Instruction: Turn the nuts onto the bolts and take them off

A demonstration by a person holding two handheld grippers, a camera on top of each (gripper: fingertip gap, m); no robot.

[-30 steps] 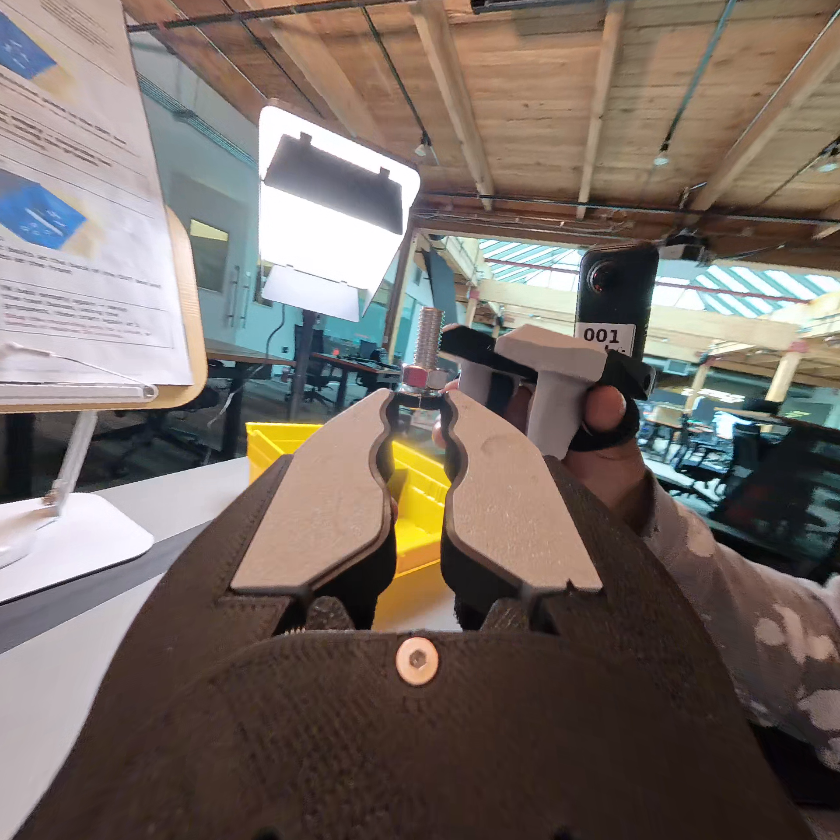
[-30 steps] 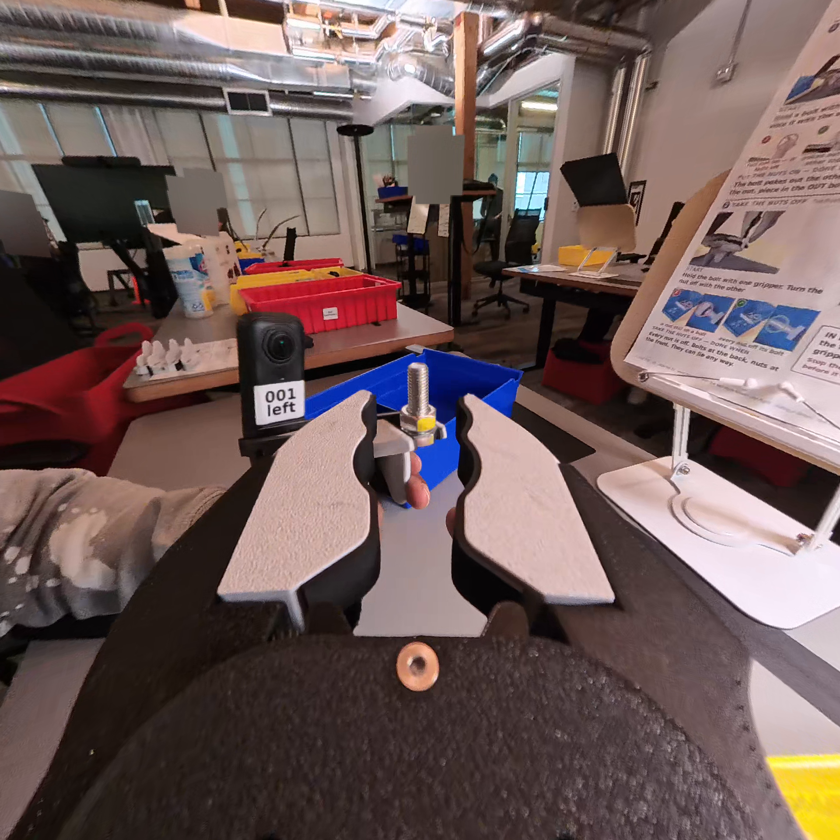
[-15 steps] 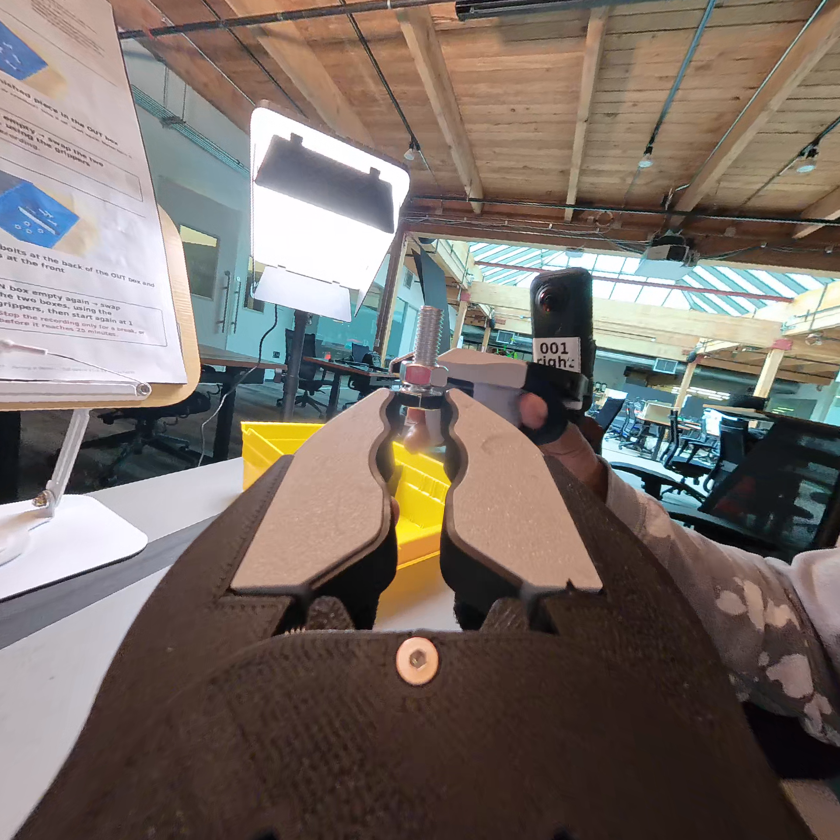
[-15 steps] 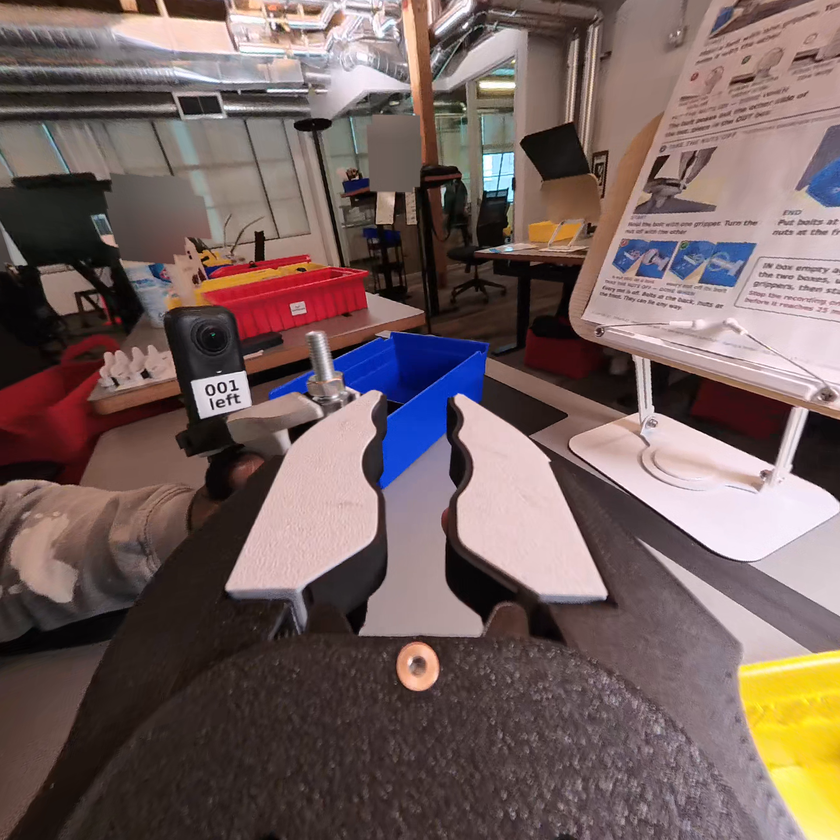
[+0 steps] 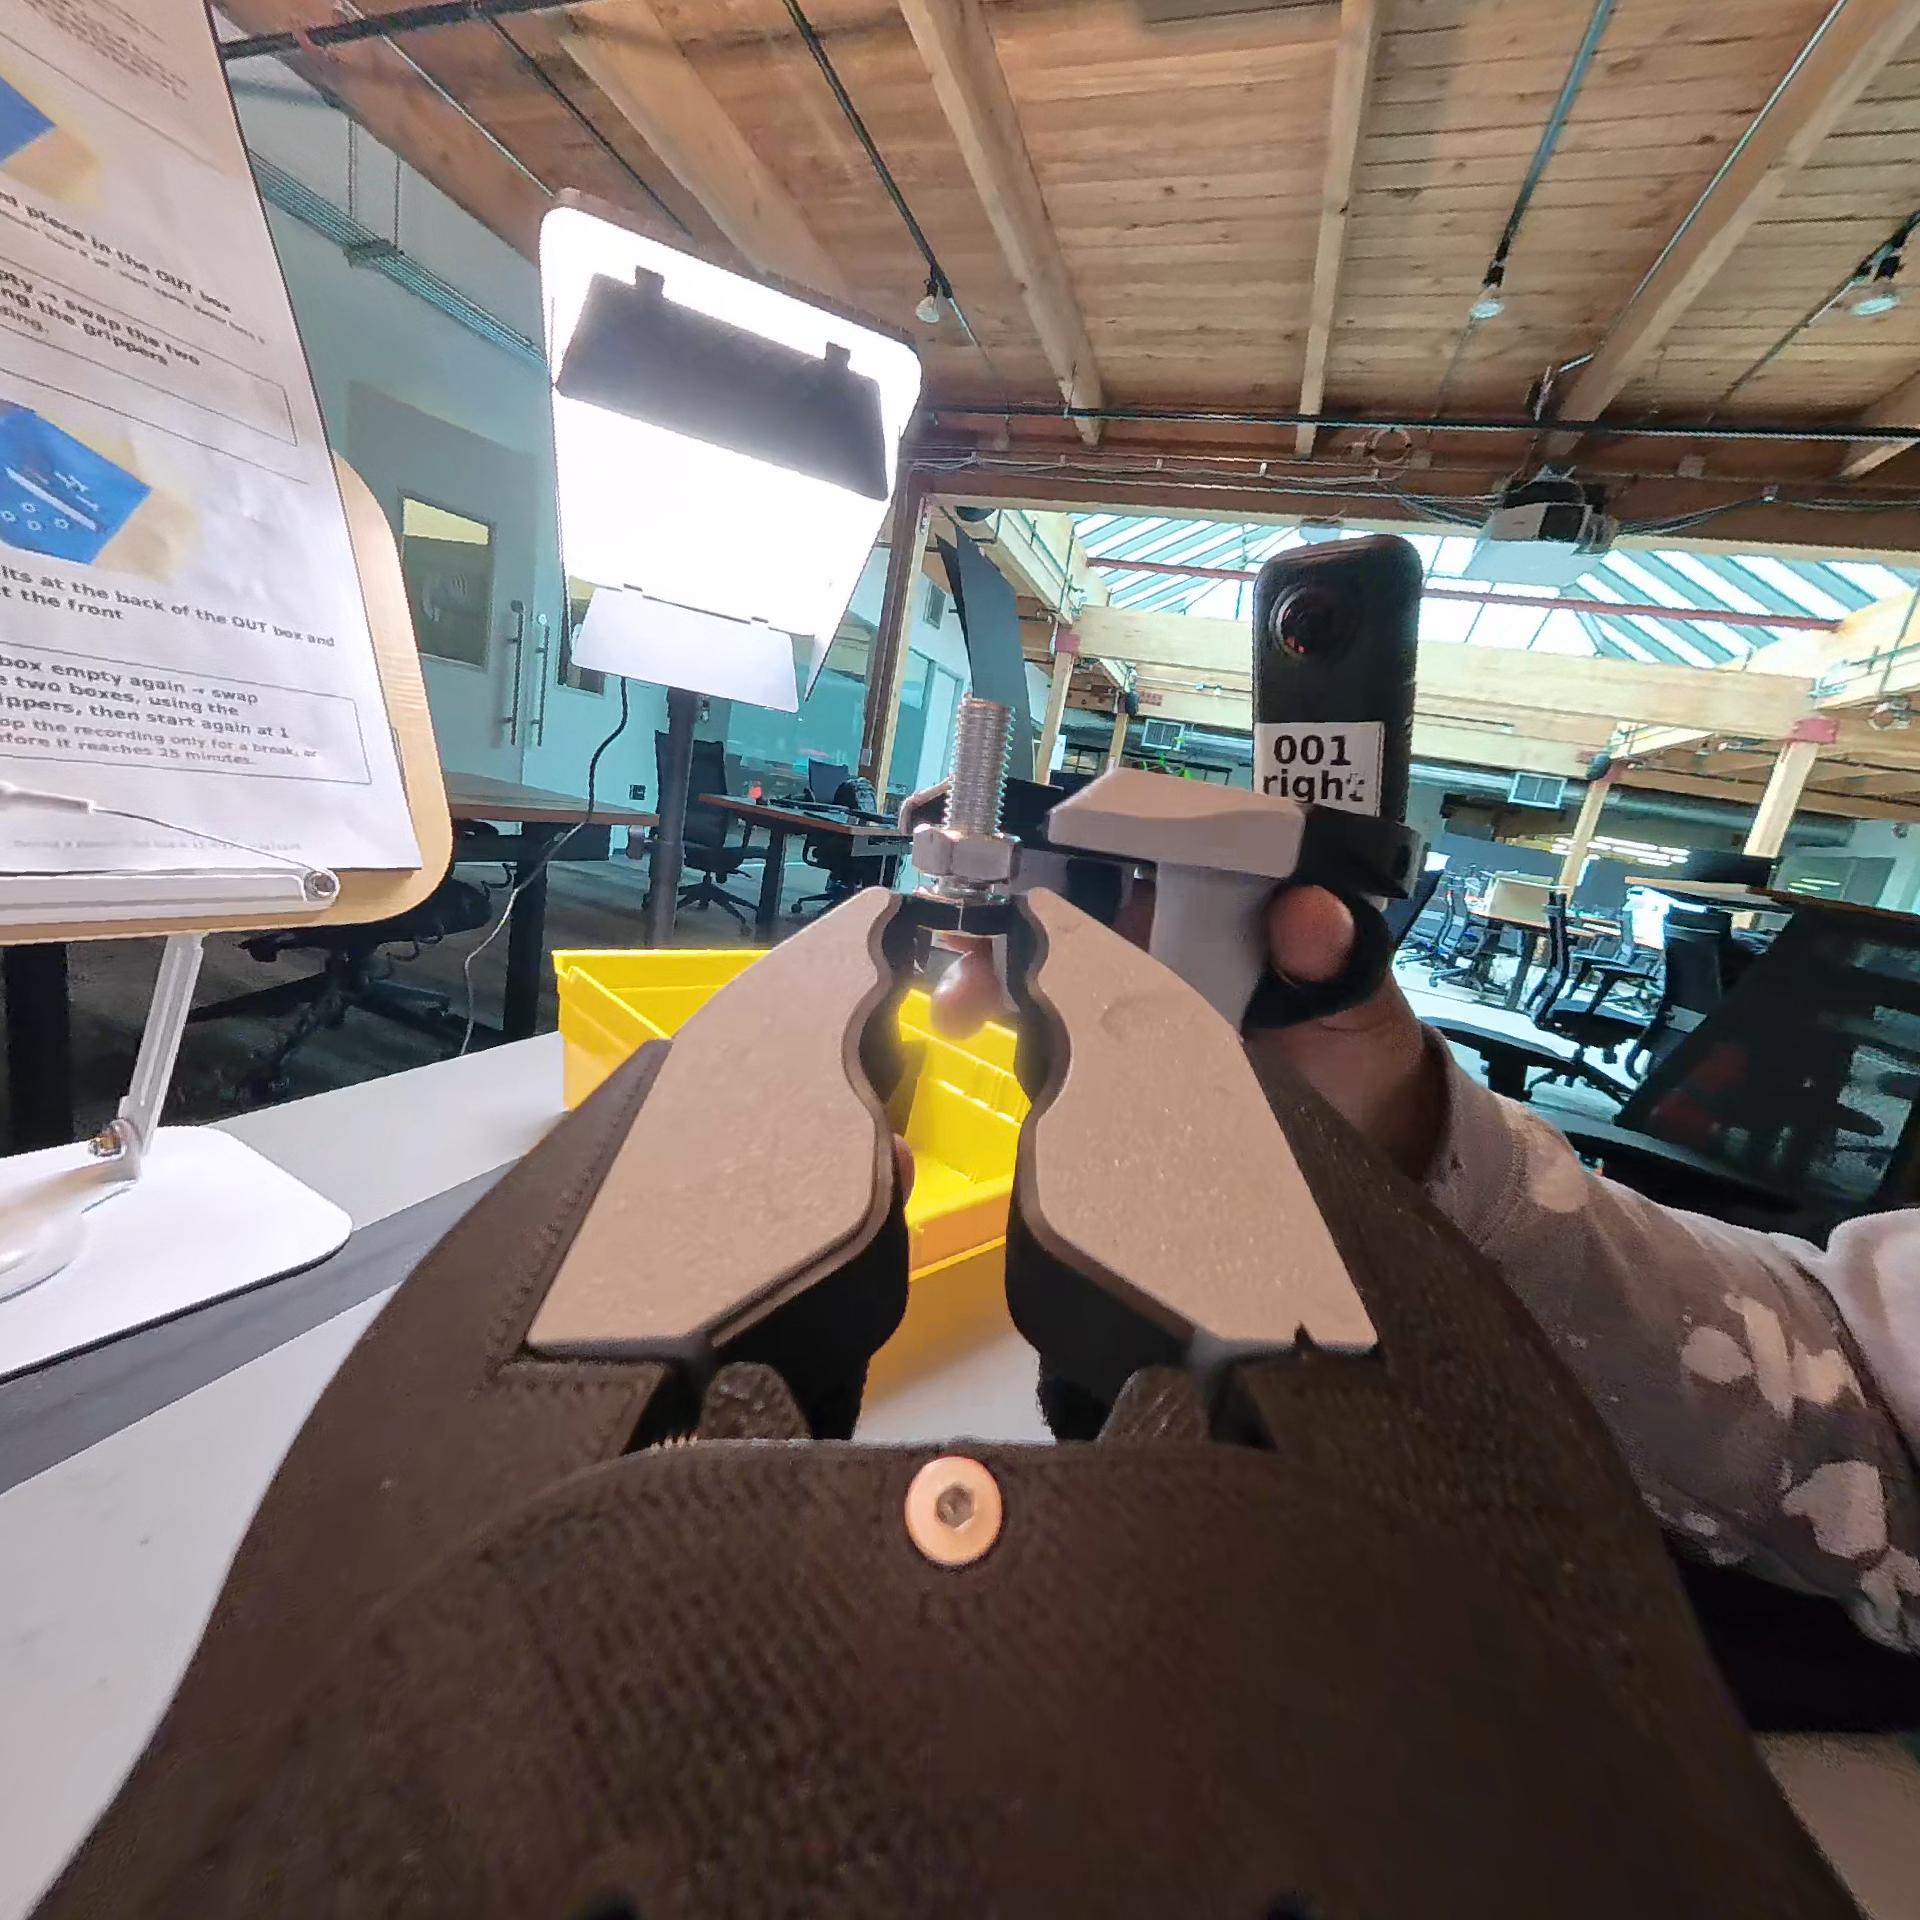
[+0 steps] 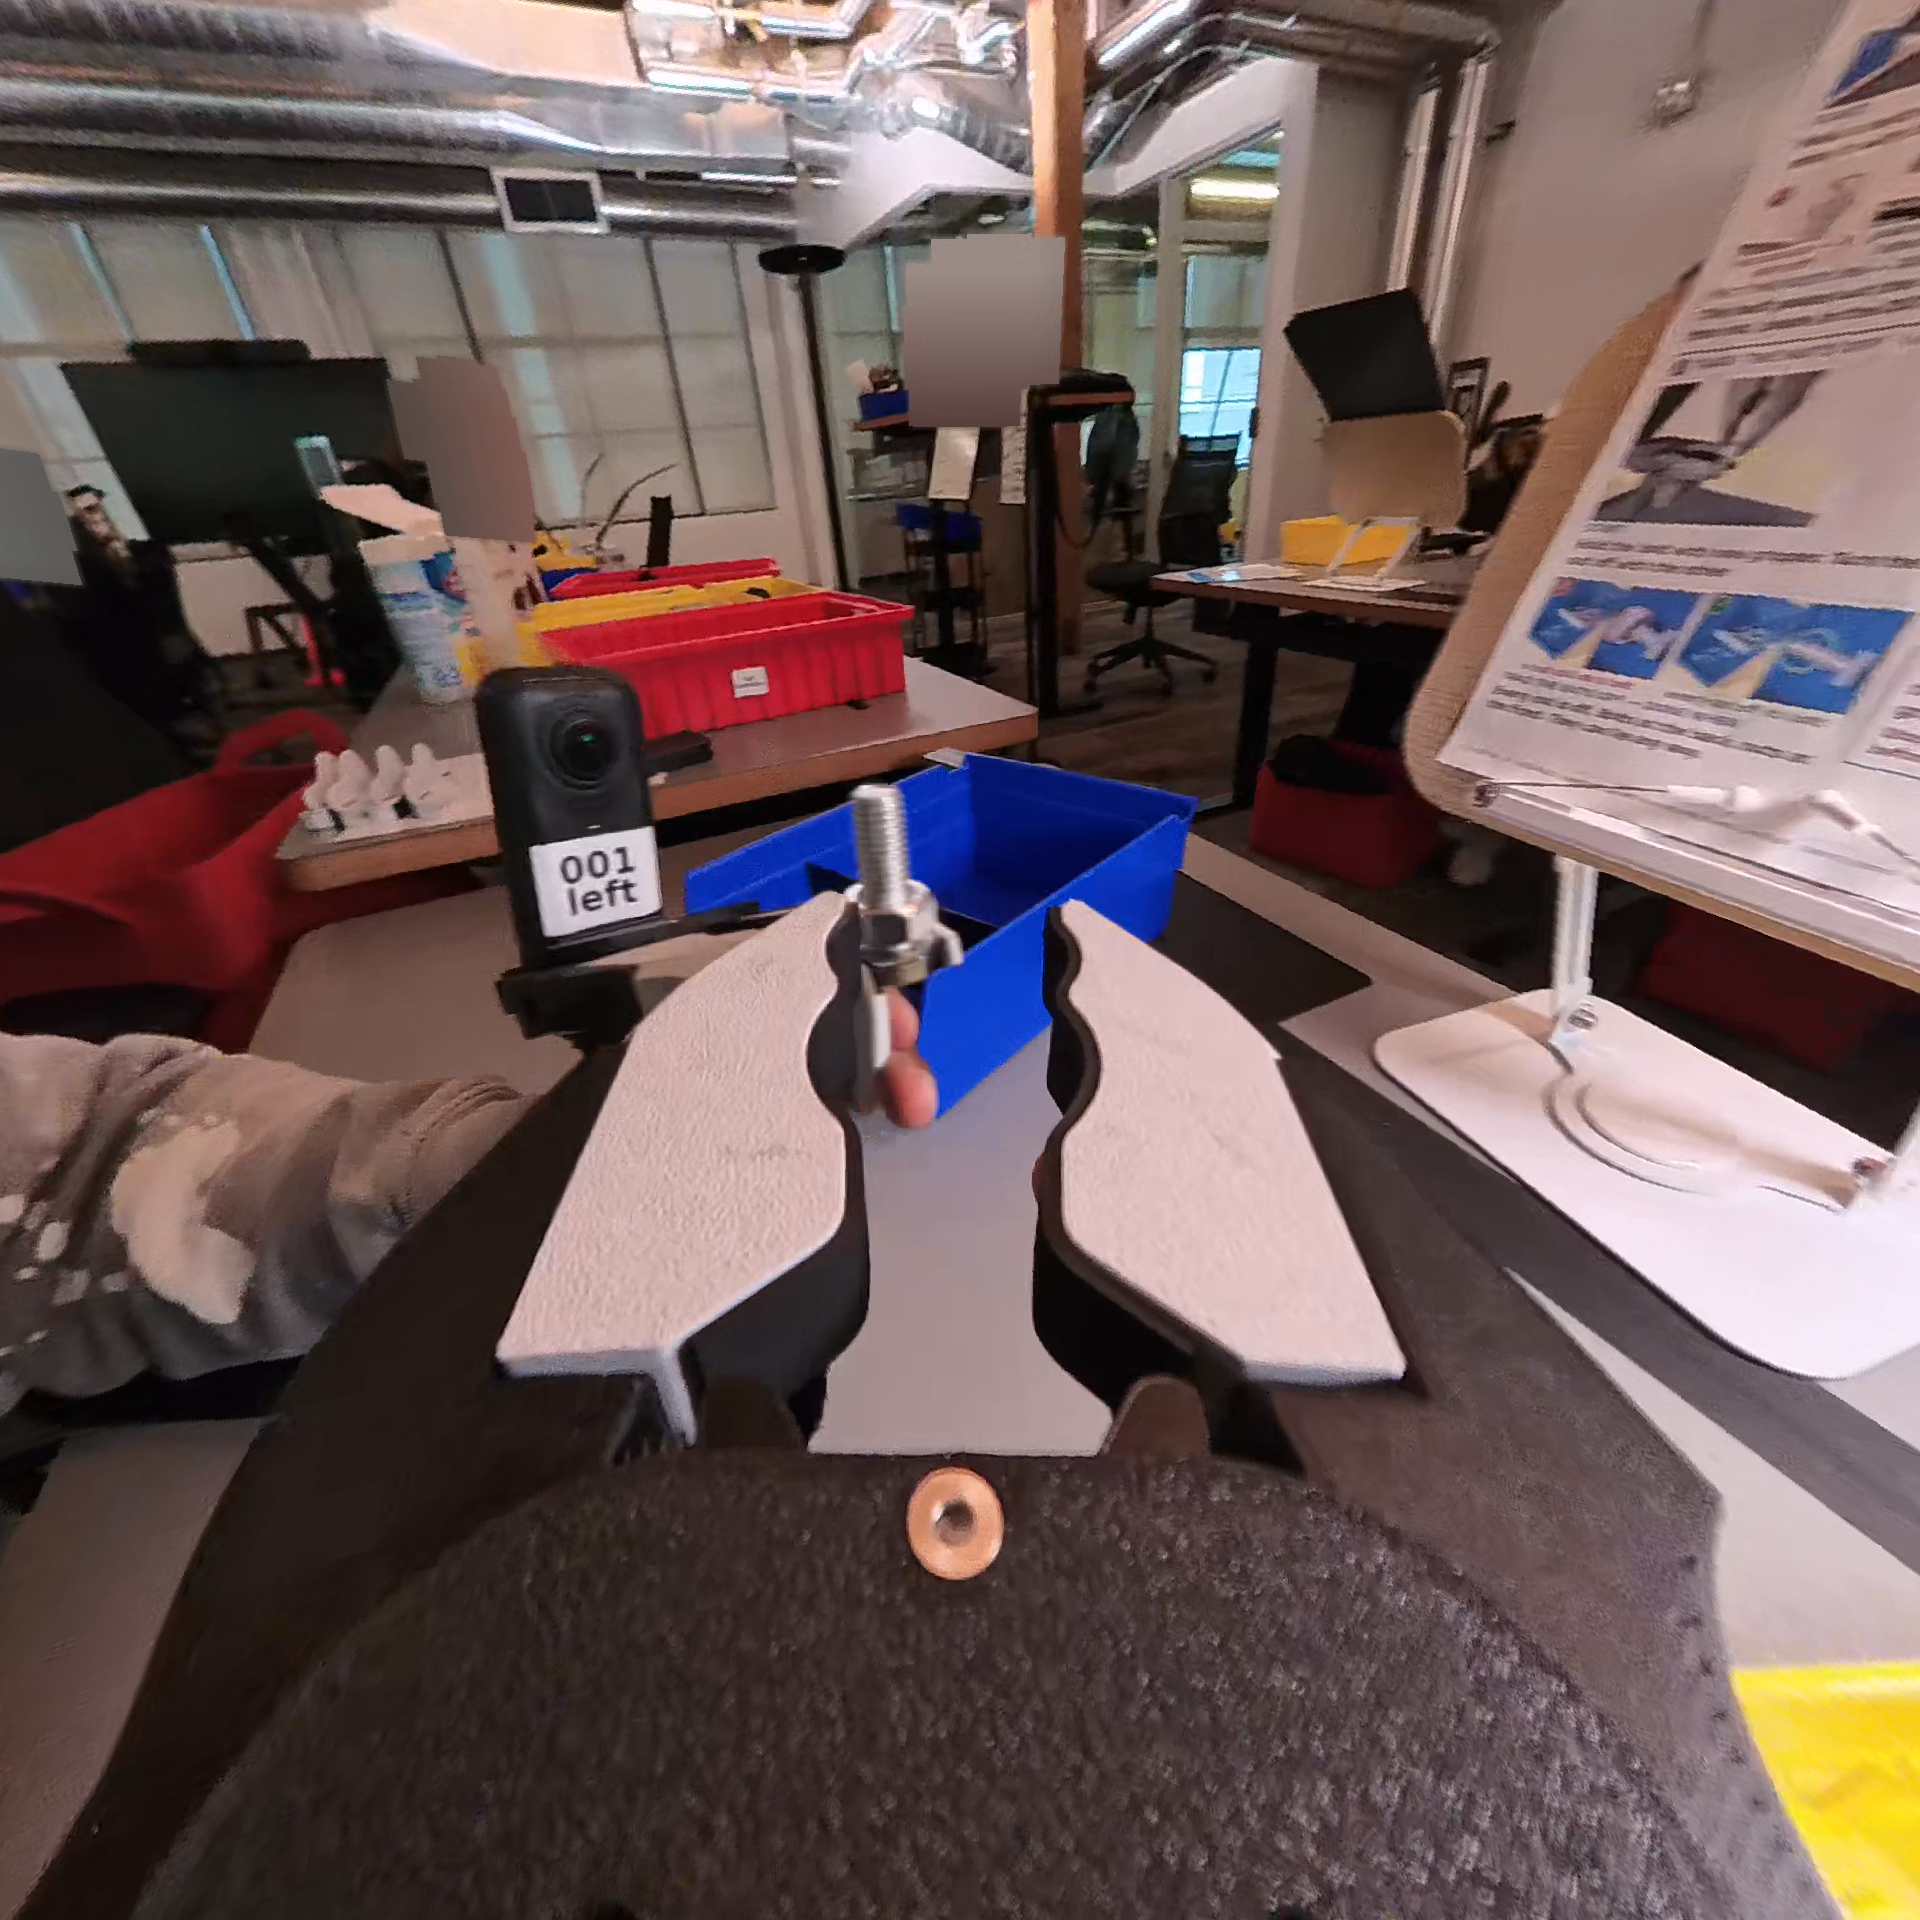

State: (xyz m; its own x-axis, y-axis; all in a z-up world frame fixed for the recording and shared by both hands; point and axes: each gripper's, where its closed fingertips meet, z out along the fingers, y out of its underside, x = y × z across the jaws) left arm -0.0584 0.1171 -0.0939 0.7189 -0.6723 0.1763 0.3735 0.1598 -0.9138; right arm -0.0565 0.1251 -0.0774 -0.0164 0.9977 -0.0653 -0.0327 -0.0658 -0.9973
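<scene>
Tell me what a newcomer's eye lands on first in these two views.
First, the upright silver bolt with a nut low on its thread, pinched at its base by the left gripper, dead centre in the left wrist view. Next, the right gripper, jaws apart, closing in around that nut. Behind sit a yellow bin and a blue bin.

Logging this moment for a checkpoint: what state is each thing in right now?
left tool: shut on the bolt's lower end.
right tool: open, nothing gripped, tips beside the nut.
bolt: upright, threaded end up.
nut: threaded on, low on the bolt.
blue bin: open-topped; contents not visible.
yellow bin: open-topped on the table; contents hidden.
</scene>
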